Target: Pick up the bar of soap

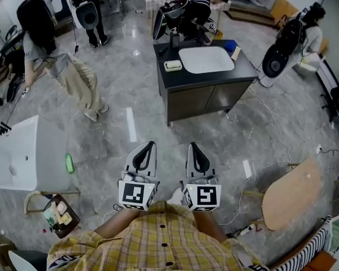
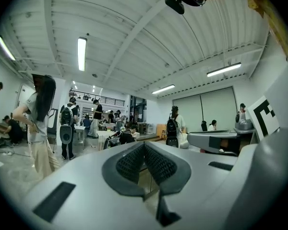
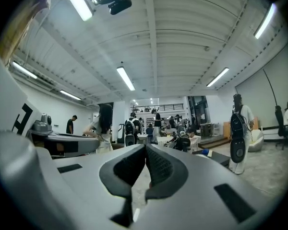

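Observation:
A pale bar of soap (image 1: pixel 173 65) lies in a small dish on the black counter (image 1: pixel 175 81), left of the white basin (image 1: pixel 206 59), far ahead of me. I hold both grippers close to my body, side by side, well short of that counter. My left gripper (image 1: pixel 150 145) is shut with nothing between its pads, and its jaws meet at the tip in the left gripper view (image 2: pixel 144 145). My right gripper (image 1: pixel 191 146) is shut and empty as well, as the right gripper view (image 3: pixel 145 147) also shows. Both point out across the room.
A white sink unit (image 1: pixel 14 157) with a green object (image 1: pixel 69 162) on it stands at my left, and a basket of small items (image 1: pixel 59 213) sits below it. A wooden chair (image 1: pixel 291 193) is at my right. Several people stand around, one (image 1: pixel 51 58) at the left.

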`<action>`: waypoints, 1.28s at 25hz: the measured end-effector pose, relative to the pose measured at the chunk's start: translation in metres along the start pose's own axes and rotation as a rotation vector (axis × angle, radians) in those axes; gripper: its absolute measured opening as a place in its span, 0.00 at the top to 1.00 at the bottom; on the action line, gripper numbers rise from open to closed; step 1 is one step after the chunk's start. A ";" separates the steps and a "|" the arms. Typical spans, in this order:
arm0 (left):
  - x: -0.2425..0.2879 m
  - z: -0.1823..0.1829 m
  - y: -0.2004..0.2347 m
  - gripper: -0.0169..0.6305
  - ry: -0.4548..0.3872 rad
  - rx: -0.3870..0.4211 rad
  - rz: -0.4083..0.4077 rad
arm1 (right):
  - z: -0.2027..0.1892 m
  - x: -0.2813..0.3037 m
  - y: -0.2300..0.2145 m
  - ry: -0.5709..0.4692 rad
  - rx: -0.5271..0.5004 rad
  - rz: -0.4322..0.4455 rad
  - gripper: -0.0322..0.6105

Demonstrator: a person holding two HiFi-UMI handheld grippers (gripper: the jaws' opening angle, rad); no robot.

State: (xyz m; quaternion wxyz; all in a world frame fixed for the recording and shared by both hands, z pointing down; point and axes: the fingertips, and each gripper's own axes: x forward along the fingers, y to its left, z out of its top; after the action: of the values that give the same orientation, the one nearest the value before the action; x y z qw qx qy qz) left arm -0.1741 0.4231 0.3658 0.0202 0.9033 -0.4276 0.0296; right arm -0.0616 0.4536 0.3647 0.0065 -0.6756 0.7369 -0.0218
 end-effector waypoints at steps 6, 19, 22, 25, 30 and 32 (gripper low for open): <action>0.011 0.001 -0.014 0.95 0.013 0.009 0.026 | -0.005 -0.002 -0.022 0.021 0.025 0.016 0.92; 0.086 0.008 -0.067 0.95 0.005 0.046 0.028 | -0.008 0.016 -0.117 0.005 0.072 0.006 0.92; 0.106 -0.001 -0.061 0.95 0.020 0.046 0.030 | -0.014 0.036 -0.130 0.007 0.073 0.002 0.92; 0.128 -0.009 -0.046 0.95 0.023 0.032 0.039 | -0.021 0.059 -0.139 0.013 0.069 0.000 0.92; 0.183 -0.019 -0.014 0.95 0.017 0.012 0.018 | -0.032 0.119 -0.152 0.030 0.056 -0.016 0.92; 0.212 -0.020 0.007 0.95 0.012 0.005 0.008 | -0.031 0.153 -0.156 0.028 0.044 -0.023 0.92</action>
State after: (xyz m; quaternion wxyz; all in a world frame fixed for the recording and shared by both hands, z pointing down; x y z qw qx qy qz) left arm -0.0457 0.2561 0.4007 0.0203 0.9013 -0.4312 0.0363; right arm 0.0789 0.2883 0.4053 0.0108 -0.6832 0.7286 -0.0478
